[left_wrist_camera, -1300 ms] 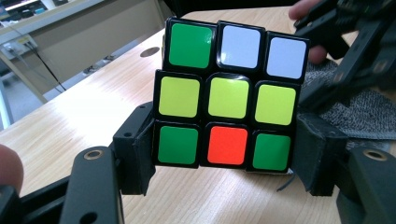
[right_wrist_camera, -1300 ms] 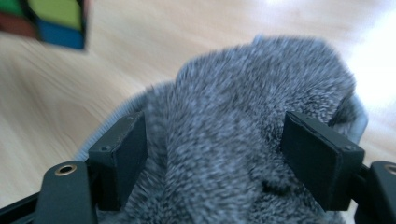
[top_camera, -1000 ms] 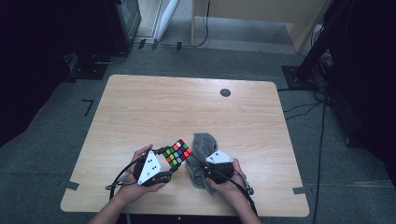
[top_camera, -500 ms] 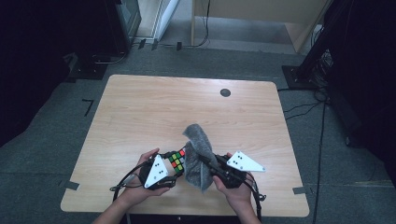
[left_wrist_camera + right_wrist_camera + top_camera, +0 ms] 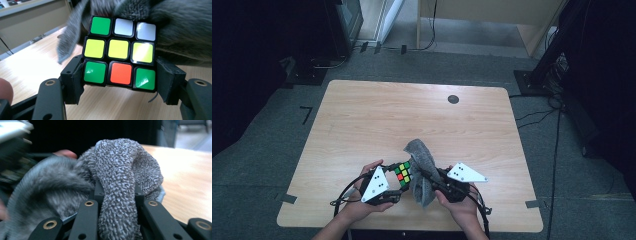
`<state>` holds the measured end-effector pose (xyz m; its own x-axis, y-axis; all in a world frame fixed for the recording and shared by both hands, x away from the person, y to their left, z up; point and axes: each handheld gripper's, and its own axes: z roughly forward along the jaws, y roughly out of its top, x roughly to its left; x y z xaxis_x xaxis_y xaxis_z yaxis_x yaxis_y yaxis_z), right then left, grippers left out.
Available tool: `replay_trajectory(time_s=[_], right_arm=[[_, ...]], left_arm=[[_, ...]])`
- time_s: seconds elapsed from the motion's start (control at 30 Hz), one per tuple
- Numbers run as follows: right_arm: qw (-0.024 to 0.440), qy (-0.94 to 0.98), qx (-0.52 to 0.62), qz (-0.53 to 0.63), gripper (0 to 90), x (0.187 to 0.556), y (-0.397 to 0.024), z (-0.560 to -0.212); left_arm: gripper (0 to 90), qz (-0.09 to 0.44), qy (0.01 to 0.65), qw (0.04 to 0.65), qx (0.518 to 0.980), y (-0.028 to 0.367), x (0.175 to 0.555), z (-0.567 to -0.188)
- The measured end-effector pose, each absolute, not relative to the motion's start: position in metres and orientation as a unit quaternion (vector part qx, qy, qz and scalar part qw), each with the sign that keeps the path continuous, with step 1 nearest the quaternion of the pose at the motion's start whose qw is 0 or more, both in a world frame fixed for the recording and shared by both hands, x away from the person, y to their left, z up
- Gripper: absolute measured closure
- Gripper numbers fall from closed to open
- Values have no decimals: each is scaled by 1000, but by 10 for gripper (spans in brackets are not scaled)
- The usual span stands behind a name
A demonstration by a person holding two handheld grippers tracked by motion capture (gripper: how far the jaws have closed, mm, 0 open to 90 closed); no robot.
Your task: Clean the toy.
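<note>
Cube: a puzzle cube (image 5: pixel 120 55) of glossy plastic squares in a black grid; the face toward the left gripper view shows green, white, white on top, three yellows in the middle, green, red, green below.
Cube's place: at the near edge of the table (image 5: pixel 362 120), left of the cloth and touching it, clear of the wood in the left gripper view.
Cloth: a grey cloth (image 5: pixel 117 177) of nubbly, looped knit, soft and bunched, folded into a thick hump with a tail hanging down.
Cloth's place: near edge, between the two hands; it rises behind and to the right of the cube and drapes down toward the person.
Left gripper: the left gripper (image 5: pixel 120 82) clamps the cube's bottom row, one matte black pad against each side.
Right gripper: the right gripper (image 5: pixel 117 195) is pinched tight on a fold of the cloth, having just been closing on it; the knit bulges over and between the jaws.
Table: pale wood-grain top with rounded corners and a small dark round cap (image 5: pixel 453 99) at the far side.
Hard to make out: the left part of the cloth is blurred in the right gripper view; the cube's far faces are hidden by the cloth; the right jaw tips are buried in the knit; both forearms are cut off at the near edge.
</note>
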<state>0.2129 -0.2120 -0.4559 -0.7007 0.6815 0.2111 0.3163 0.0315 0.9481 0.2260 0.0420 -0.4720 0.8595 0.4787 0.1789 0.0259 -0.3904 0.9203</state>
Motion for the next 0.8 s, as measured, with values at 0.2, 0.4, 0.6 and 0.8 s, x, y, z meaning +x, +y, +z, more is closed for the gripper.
replay_trajectory(time_s=[0.2,0.4,0.6,0.8], right_arm=[[158,691,353,611,753,209,-213,-452],[151,698,376,591,748,217,-219,-458],[152,693,359,606,745,212,-216,-452],[152,695,391,583,747,219,-222,-461]], left_arm=[[338,215,151,543,798,43,223,-467],[337,209,152,549,795,44,224,-466],[338,208,148,557,791,46,222,-464],[337,205,153,560,788,48,224,-463]])
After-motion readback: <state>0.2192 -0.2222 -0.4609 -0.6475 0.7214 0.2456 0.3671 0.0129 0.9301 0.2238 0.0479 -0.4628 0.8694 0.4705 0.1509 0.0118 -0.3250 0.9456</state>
